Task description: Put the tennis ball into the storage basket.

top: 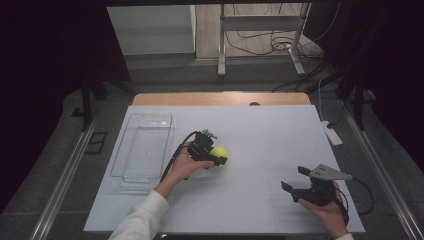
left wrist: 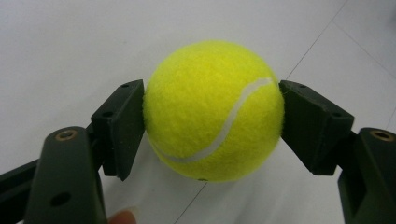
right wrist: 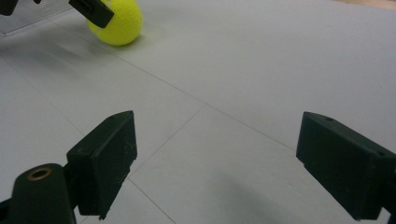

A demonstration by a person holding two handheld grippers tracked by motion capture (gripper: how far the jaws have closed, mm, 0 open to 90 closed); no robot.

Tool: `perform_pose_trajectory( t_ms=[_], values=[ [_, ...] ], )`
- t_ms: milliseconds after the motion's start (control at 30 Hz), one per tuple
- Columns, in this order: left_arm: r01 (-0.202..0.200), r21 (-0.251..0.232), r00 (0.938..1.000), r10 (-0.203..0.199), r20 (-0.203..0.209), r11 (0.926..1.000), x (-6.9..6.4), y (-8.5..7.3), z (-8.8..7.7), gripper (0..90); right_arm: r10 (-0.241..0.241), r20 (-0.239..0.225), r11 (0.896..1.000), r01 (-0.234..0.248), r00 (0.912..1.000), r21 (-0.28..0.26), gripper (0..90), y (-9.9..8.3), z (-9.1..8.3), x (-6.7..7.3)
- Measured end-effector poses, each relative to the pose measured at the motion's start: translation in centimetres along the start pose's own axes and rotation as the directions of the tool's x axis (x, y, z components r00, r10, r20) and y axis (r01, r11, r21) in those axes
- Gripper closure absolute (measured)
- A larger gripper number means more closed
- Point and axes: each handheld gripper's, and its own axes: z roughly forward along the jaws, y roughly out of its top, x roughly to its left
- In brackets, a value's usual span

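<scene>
The left gripper [left wrist: 212, 116] clamps the fuzzy yellow-green tennis ball [left wrist: 213, 111] on the white table [left wrist: 70, 42] (round, no long axis; its white seam runs diagonally). The right gripper [right wrist: 215, 163] is spread wide, holding nothing.

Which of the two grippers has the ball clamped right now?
The left gripper: its pads press both sides of the tennis ball. The right gripper stands open over bare table.

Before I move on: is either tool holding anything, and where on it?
The left tool is shut on the fuzzy yellow tennis ball, pads on its opposite sides at mid-height. The right tool is open, holding nothing.
</scene>
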Motion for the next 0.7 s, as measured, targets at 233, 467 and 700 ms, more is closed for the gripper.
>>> perform_pose_trajectory(
  t_ms=[233,467,700],
  values=[
    [-0.002,-0.011,0.9999,0.001,-0.012,0.9999,-0.1,0.0,-0.3,27.7,0.0,0.0,1.0,0.0,1.0,0.0,13.0,0.0,0.0,0.0],
    [-0.01,-0.035,0.9999,0.01,-0.005,0.9993,-0.3,0.1,-0.9,27.7,0.0,0.0,1.0,0.0,1.0,0.0,13.0,0.0,0.0,0.0],
    [-0.016,-0.065,0.9999,0.016,-0.003,0.9978,-0.6,0.2,-1.7,27.7,0.001,0.0,1.0,-0.001,1.0,0.001,13.0,0.0,0.0,0.0]
  ],
)
